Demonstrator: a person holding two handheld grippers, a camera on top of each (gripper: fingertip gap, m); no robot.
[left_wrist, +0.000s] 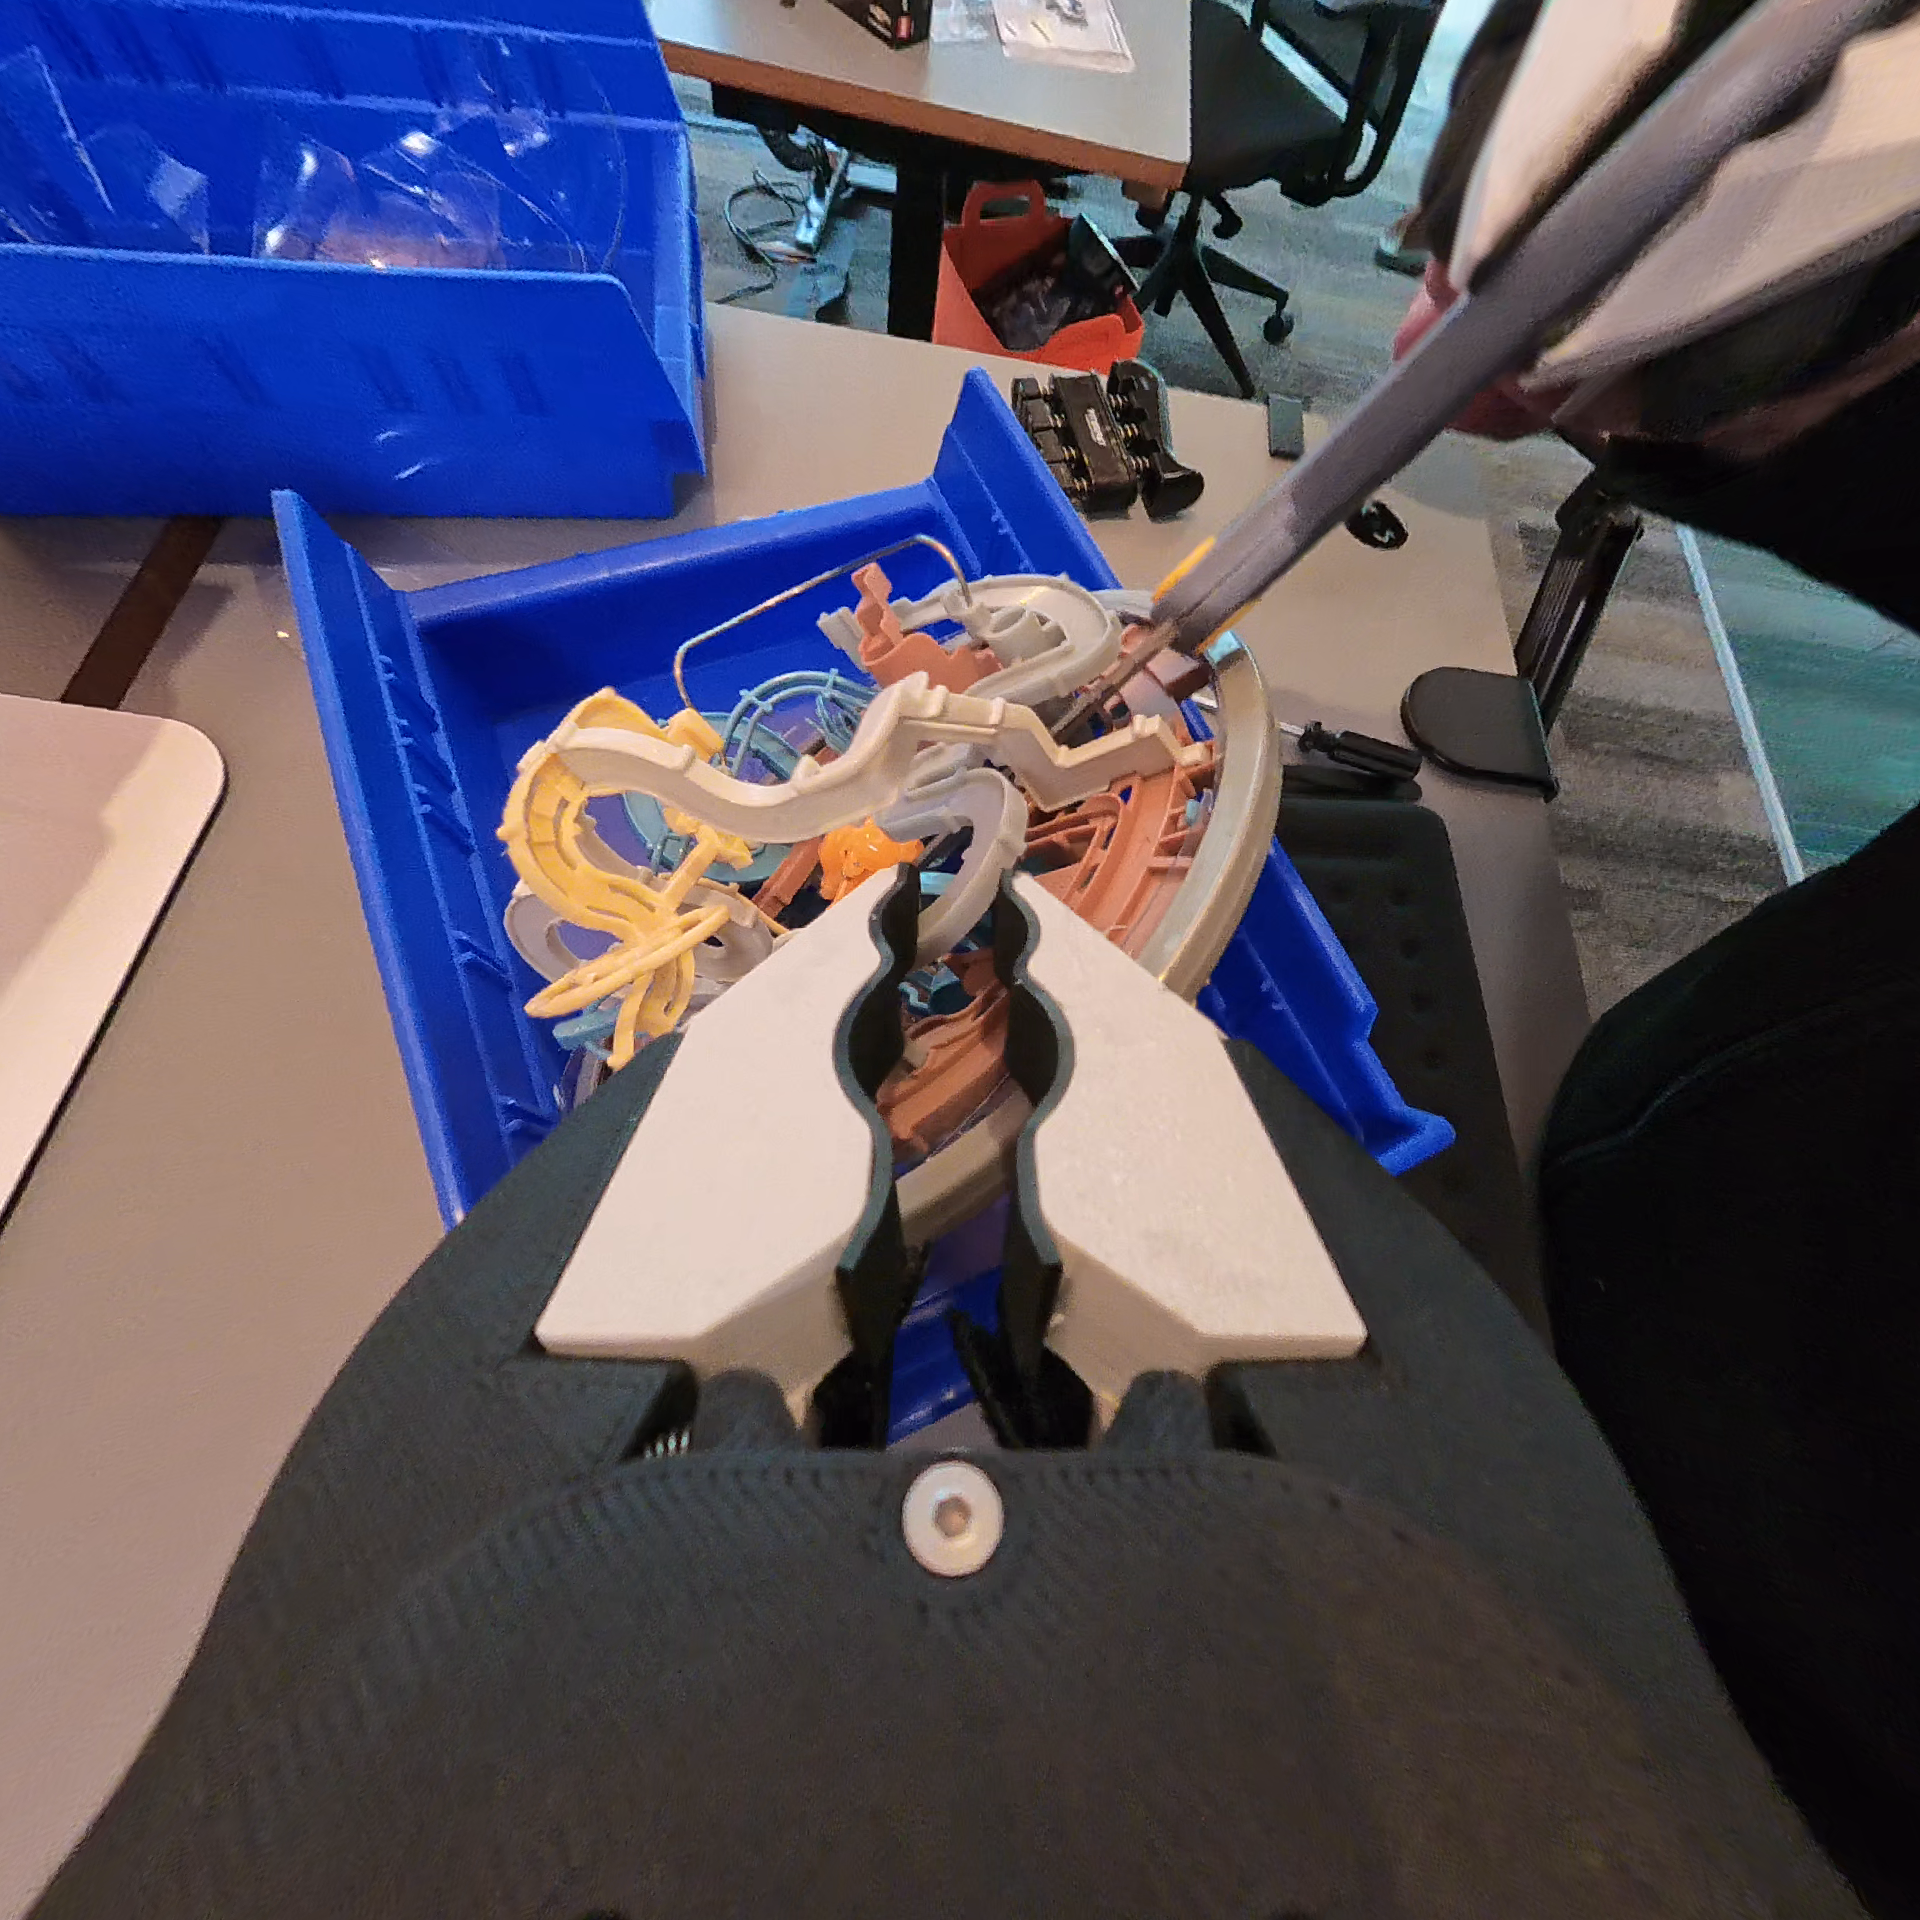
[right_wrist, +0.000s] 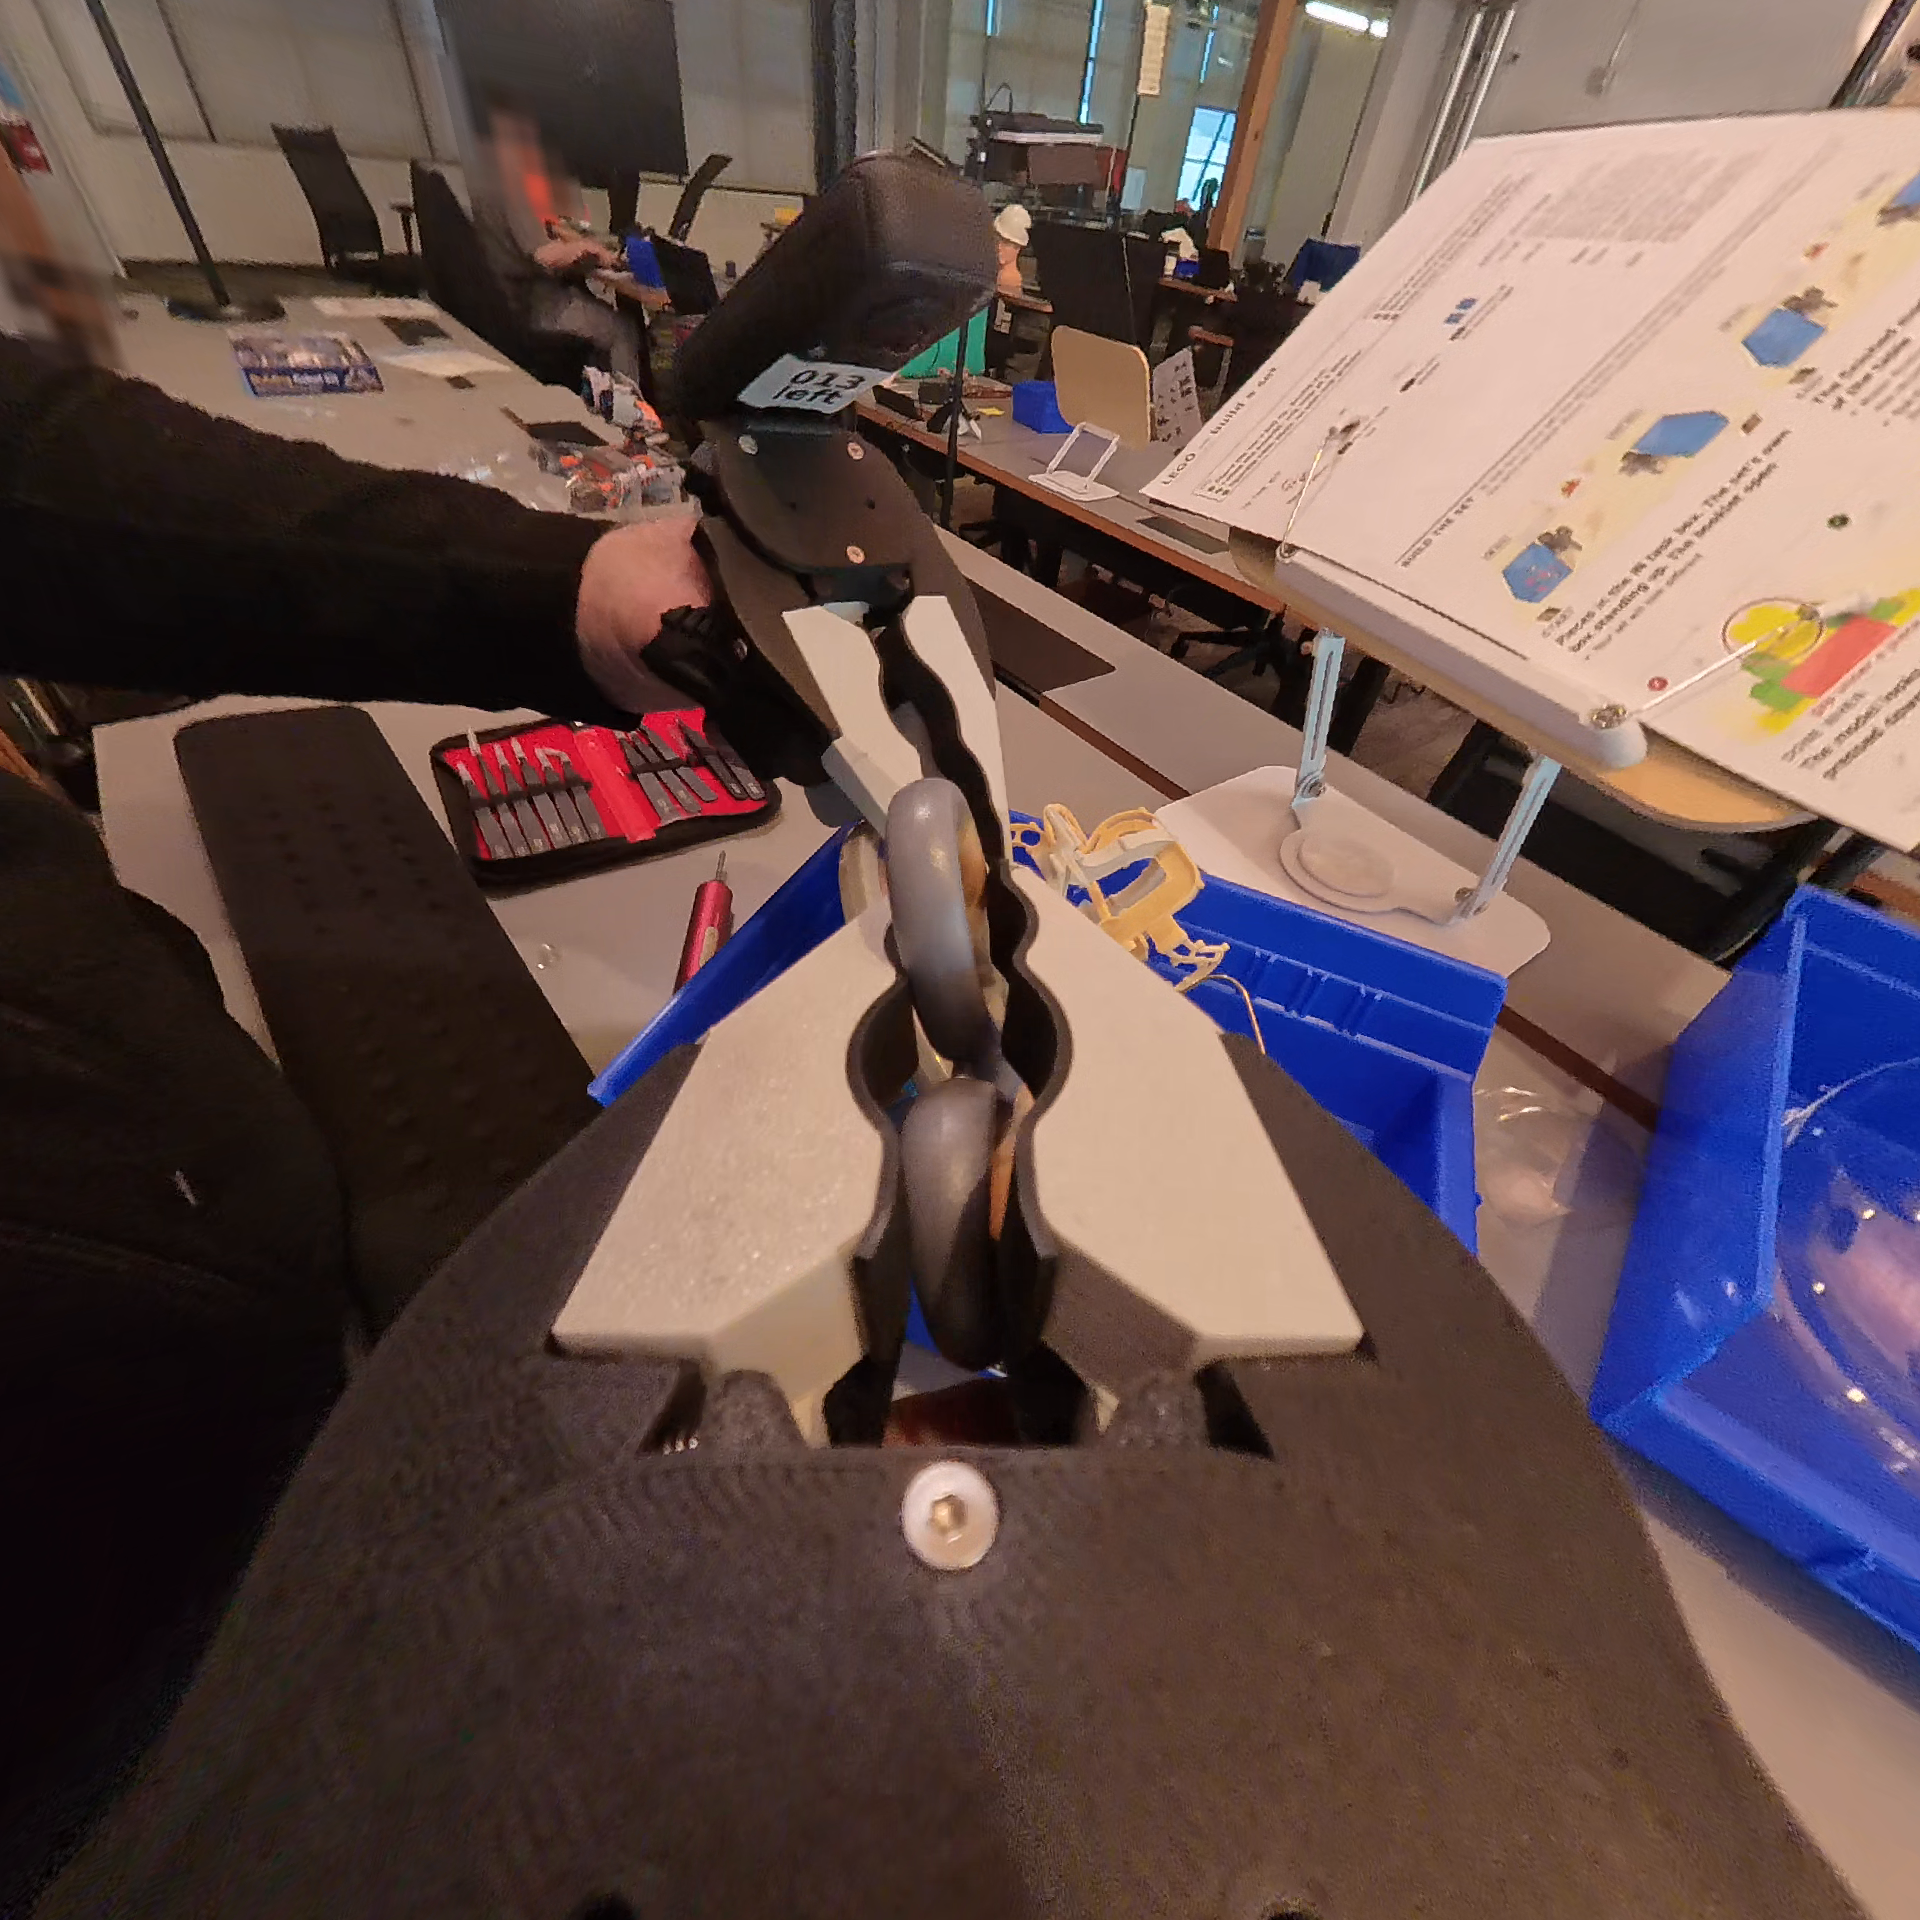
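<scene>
A marble-maze insert (left_wrist: 883, 769) of grey, yellow, brown and orange plastic tracks with a silver ring stands tilted in a blue bin (left_wrist: 353, 727). My left gripper (left_wrist: 956, 883) is shut on it, its jaws clamping a grey track and the ring's edge. My right gripper (right_wrist: 961, 904) is shut on the grey handle of a screwdriver (right_wrist: 935, 935). The left wrist view shows that screwdriver (left_wrist: 1351, 499) coming in from the upper right, with its tip among the tracks at the insert's far right. The left gripper (right_wrist: 930, 790), held by a hand, shows just beyond in the right wrist view.
A second blue bin (left_wrist: 312, 312) holding clear plastic domes stands at the back left. A red tweezer case (right_wrist: 603, 790), a red pen driver (right_wrist: 707, 914) and a black perforated pad (right_wrist: 353, 935) lie nearby. A document stand with a printed sheet (right_wrist: 1610, 416) overhangs at right. One gripper's finger ends stand about 11 centimeters off the other's.
</scene>
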